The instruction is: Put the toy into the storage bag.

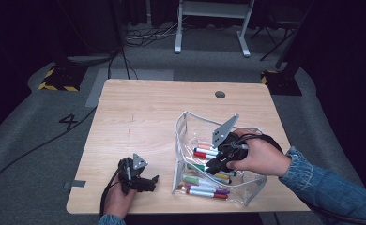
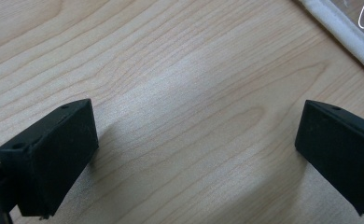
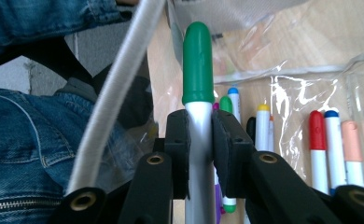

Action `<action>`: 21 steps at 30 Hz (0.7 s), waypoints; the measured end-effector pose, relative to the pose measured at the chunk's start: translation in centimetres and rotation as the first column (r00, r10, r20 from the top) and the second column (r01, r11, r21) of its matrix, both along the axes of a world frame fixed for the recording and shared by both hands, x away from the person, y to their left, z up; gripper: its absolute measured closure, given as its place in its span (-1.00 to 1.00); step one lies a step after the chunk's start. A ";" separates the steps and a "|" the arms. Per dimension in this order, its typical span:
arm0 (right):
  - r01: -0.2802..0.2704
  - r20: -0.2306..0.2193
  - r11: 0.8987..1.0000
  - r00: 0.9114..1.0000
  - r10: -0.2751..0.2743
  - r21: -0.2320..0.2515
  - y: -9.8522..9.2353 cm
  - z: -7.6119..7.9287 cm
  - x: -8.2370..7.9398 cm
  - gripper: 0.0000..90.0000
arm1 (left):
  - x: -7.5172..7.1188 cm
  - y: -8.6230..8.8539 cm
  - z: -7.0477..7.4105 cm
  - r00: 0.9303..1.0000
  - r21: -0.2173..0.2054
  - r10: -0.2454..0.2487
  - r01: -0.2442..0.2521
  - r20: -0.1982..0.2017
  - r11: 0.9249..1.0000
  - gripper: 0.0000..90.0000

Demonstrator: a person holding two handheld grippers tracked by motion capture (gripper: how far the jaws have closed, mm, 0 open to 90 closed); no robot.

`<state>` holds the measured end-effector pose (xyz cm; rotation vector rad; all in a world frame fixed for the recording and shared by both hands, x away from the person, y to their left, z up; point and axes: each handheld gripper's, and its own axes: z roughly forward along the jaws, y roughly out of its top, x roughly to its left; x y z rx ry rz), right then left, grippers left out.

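A clear plastic pouch (image 1: 183, 123) with a white rim stands open on the wooden table (image 1: 139, 117), with several coloured markers (image 1: 204, 191) lying inside. My right gripper (image 1: 212, 165) reaches into the pouch. In the right gripper view it (image 3: 199, 149) is shut on a white marker with a green cap (image 3: 198, 65), which points up between the pads. Red (image 3: 316, 135), blue (image 3: 332, 135) and yellow-capped markers (image 3: 262, 126) lie beyond it. My left gripper (image 1: 146, 182) rests on the table at the front left, open (image 2: 196, 154) with bare wood between its jaws.
The pouch's white rim (image 2: 339, 23) crosses the top right corner of the left gripper view. A small round hole (image 1: 220, 94) sits near the table's far edge. Cables and a desk frame (image 1: 211, 18) lie on the floor beyond the table.
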<state>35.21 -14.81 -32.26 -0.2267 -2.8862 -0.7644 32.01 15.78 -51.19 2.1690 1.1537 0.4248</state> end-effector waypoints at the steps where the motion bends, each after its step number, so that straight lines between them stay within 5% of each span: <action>1: 0.004 -0.009 1.000 1.000 -0.004 -0.009 0.1 -0.3 0.1 0.71 | 0.0 0.0 0.0 1.000 0.000 0.000 0.000 0.001 1.000 -1.00; 21: -0.026 -0.054 0.979 0.998 0.015 -0.202 3.0 -6.1 1.3 0.71 | 0.0 0.0 0.0 1.000 -0.001 0.003 -0.003 0.002 1.000 -1.00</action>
